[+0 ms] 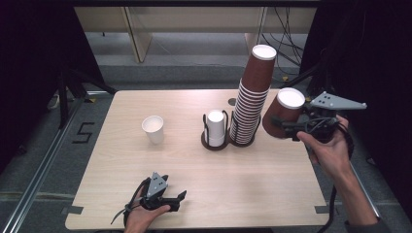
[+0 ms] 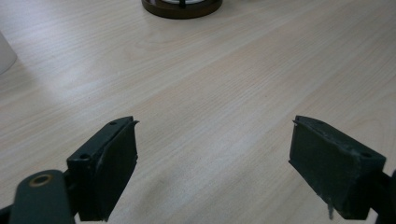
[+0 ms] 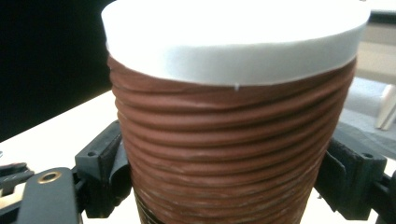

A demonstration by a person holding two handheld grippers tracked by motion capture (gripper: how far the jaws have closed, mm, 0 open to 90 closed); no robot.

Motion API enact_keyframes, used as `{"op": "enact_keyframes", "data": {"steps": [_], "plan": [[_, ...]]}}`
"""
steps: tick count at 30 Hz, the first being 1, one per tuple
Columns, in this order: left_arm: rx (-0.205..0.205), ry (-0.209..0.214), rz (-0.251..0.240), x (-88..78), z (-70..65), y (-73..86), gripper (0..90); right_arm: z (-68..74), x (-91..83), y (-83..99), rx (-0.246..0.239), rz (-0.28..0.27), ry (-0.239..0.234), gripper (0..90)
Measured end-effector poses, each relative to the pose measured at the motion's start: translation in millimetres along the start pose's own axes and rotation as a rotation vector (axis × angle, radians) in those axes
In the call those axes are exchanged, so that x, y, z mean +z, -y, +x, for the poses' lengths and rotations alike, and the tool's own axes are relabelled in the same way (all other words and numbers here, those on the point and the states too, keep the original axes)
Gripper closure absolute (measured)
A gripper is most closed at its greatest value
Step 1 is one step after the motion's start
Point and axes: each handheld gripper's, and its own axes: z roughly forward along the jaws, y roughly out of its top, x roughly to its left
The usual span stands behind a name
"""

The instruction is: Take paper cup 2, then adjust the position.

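One brown cup (image 1: 283, 113) is clear of the tall stack of brown cups (image 1: 252, 99) and held upside down in the air just right of it; setting it down is left, judging by the white cup (image 1: 153, 129) standing alone on the tabletop (image 1: 272, 179). Right tongs (image 1: 283, 127) are clamped on the brown cup's ribbed wall, one jaw on each side. Left tongs (image 1: 179, 198) rest half open on the near tabletop, nothing between them, well apart from the cups.

Open desk (image 1: 233, 179) across the near half; farther back, white cup (image 1: 153, 129), cup holder (image 1: 215, 130) and tall brown stack (image 1: 251, 104) blocking passage.
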Motion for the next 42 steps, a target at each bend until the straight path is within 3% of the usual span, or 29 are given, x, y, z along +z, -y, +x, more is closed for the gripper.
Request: {"op": "enact_keyframes", "data": {"steps": [4, 6, 7, 11, 16, 20, 22, 31, 34, 36, 37, 42], "plan": [[-0.003, 0.004, -0.007, 1.4, 0.9, 1.7, 14.6, 8.6, 8.1, 16.6, -0.002, 0.013, -0.004, 17.2], [-0.009, 0.010, -0.020, 2.4, -0.5, 2.1, 14.6, 11.9, 14.8, 26.2, -0.017, 0.016, -0.031, 17.2], [-0.005, 0.010, -0.021, 2.6, -0.9, 2.1, 14.7, 15.8, 17.5, 31.0, 0.004, 0.026, -0.048, 17.2], [0.015, 0.020, -0.024, 3.6, -1.5, 2.7, 14.7, 28.7, 32.8, 52.7, -0.023, 0.029, -0.062, 17.2], [0.018, 0.026, -0.034, 2.9, -1.2, 1.4, 14.7, 42.3, 53.7, 80.8, 0.002, 0.075, -0.121, 17.2], [0.022, 0.015, -0.025, 1.5, -0.2, 1.5, 14.7, 49.0, 67.5, 102.9, -0.016, 0.119, -0.178, 17.2], [0.017, 0.015, -0.030, 1.6, -0.2, 1.2, 14.6, 52.6, 69.2, 108.5, 0.002, 0.137, -0.184, 17.1], [0.030, 0.034, -0.070, -2.5, -2.2, 0.3, 14.6, 65.2, 81.0, 118.6, -0.014, 0.156, -0.219, 17.1], [0.041, 0.061, -0.098, 0.3, -7.8, -0.5, 14.6, 73.8, 88.3, 121.2, -0.019, 0.149, -0.259, 17.0], [0.050, 0.063, -0.093, 0.2, -9.6, -1.6, 14.6, 75.4, 88.6, 121.1, -0.025, 0.156, -0.249, 17.0], [0.042, 0.080, -0.114, 2.7, -12.6, -2.6, 14.6, 77.7, 90.9, 121.8, -0.026, 0.156, -0.261, 17.1], [0.085, 0.127, -0.120, 9.0, -24.8, -8.8, 14.5, 88.2, 102.2, 122.9, -0.035, 0.147, -0.299, 17.0]]}}
